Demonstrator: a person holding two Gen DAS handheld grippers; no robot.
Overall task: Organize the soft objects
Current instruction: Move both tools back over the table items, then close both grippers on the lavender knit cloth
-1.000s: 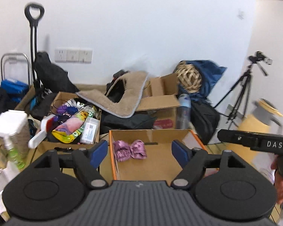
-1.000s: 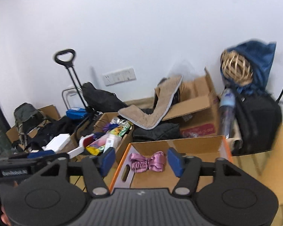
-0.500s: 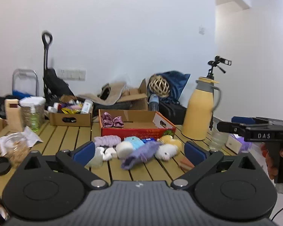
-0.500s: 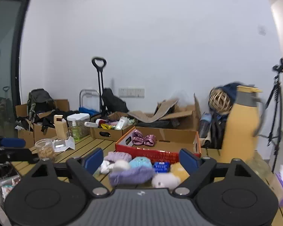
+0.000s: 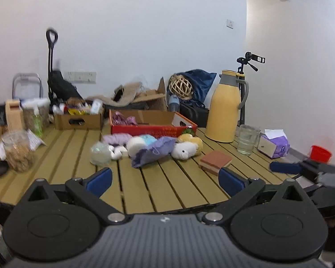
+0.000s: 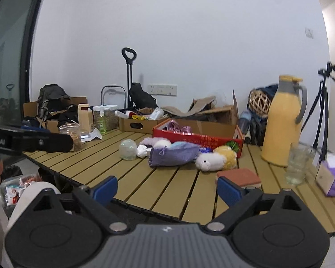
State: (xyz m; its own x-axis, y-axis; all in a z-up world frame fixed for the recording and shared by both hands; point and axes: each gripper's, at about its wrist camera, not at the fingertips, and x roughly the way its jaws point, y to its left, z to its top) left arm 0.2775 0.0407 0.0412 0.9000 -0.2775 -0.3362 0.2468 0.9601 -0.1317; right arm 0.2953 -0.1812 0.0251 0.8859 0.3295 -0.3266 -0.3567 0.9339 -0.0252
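Note:
A pile of soft toys lies mid-table in front of a red cardboard box (image 5: 154, 130) (image 6: 196, 137): a purple cloth pouch (image 5: 153, 153) (image 6: 174, 154), a white plush (image 5: 183, 150) (image 6: 210, 160), a yellow plush (image 5: 191, 139) (image 6: 226, 153), a blue-and-white plush (image 5: 140, 141) and a lilac one (image 5: 118, 138). A pink satin item (image 5: 122, 119) (image 6: 178, 127) lies inside the box. My left gripper (image 5: 165, 179) and right gripper (image 6: 167, 188) are open and empty, held back over the table's near edge. The right gripper also shows in the left wrist view (image 5: 301, 169).
On the slatted wooden table (image 5: 167, 183) stand a yellow thermos jug (image 5: 226, 107) (image 6: 281, 120), a glass (image 5: 248, 139), a tissue box (image 5: 274, 144), a brown sponge block (image 5: 215, 162) (image 6: 239, 176), a snack jar (image 5: 17, 151), a second cardboard box (image 5: 78, 120).
Both grippers have pulled back from over the box to the table's near edge; the view has widened from the box interior to the whole table. Both stay open and empty.

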